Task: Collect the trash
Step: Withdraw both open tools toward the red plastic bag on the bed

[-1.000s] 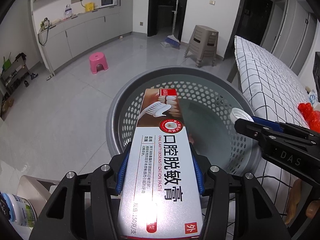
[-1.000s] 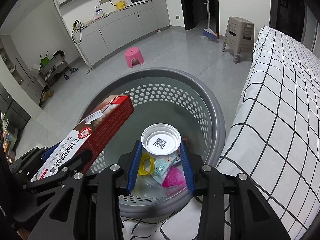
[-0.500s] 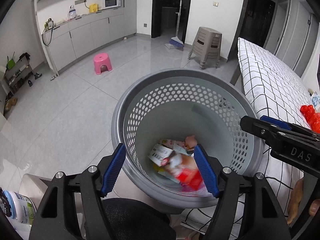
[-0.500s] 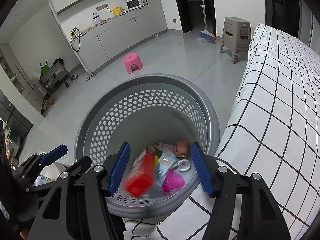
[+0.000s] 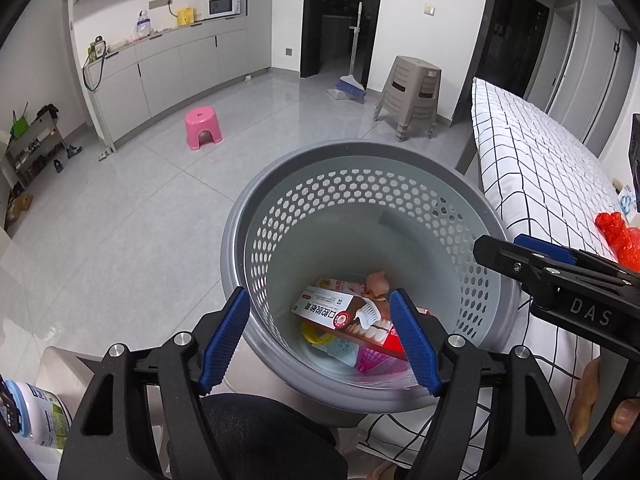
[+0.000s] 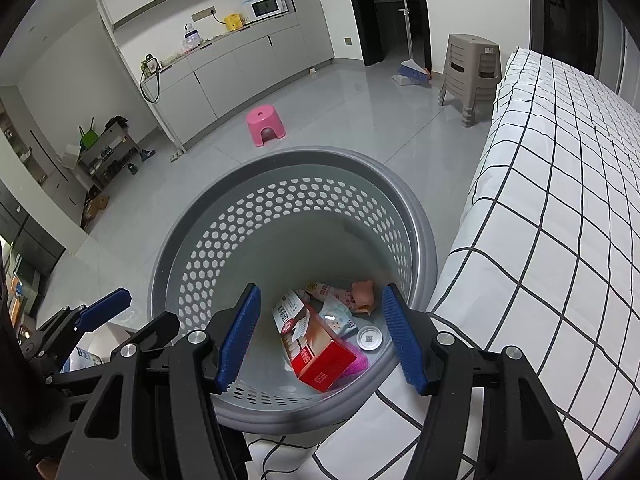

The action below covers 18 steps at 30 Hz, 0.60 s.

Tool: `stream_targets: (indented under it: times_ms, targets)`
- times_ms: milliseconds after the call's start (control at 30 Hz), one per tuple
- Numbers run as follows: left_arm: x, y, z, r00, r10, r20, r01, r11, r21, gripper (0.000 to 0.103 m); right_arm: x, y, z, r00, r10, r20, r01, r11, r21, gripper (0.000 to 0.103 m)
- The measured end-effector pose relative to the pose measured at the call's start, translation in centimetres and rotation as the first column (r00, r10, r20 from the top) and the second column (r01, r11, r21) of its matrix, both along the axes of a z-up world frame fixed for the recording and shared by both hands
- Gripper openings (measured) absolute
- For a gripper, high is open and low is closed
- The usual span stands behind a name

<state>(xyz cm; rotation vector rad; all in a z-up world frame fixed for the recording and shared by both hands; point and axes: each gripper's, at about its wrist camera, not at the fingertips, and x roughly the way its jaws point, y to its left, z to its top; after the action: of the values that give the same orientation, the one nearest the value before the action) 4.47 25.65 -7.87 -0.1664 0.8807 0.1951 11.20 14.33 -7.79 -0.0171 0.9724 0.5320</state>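
Both the box [image 5: 344, 316] and the cap [image 6: 369, 337] have dropped from the grippers into the basket [image 5: 256, 240], so the left gripper [image 5: 320, 344] and right gripper [image 6: 320, 340] hang over its rim, jaws just spread wide and empty.

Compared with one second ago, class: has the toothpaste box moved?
Yes. The toothpaste box has gone from between the left gripper pads, level with the grey basket's rim, down to its bottom, lying on other trash.
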Motion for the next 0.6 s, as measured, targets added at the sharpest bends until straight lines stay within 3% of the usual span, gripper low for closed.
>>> stream_targets:
  times_ms: [600]
  targets:
    - [-1.4, -1.3, 1.7, 0.999, -0.025, 0.033, 0.025, 1.000, -0.002, 0.075, -2.3, -2.9, 2.9, 0.998, -0.048, 0.050, 0.047, 0.999, 0.019, 0.062]
